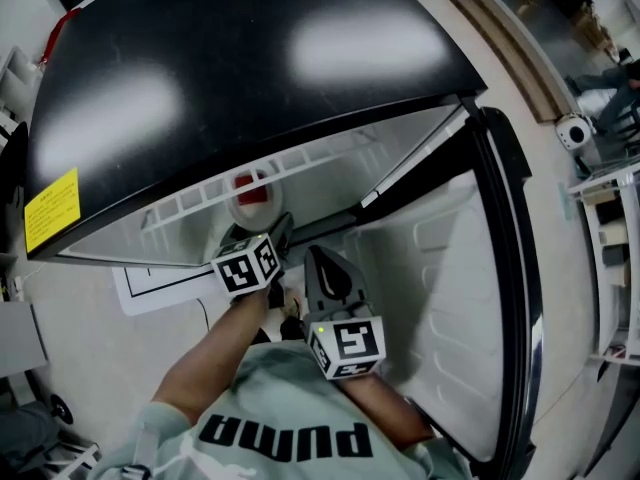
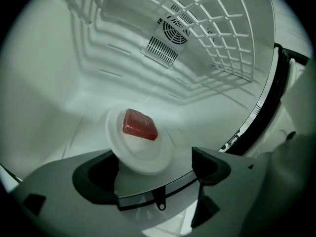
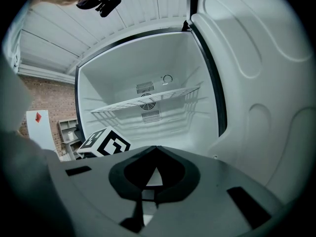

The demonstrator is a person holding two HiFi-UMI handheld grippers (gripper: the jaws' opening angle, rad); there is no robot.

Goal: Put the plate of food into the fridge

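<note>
A white plate with a red chunk of food rests on the floor of the open fridge. In the left gripper view my left gripper stands open. The plate's near rim lies between its jaws, close to the left one, and neither pad presses on it. From the head view the plate shows under the wire shelf, just beyond the left gripper. My right gripper hovers at the fridge mouth, beside the left one. Its jaws are shut and hold nothing.
The small fridge has a black top and a white door swung open to the right. A wire shelf spans the cavity above the plate, with a fan vent on the back wall. A brick wall lies left of the fridge.
</note>
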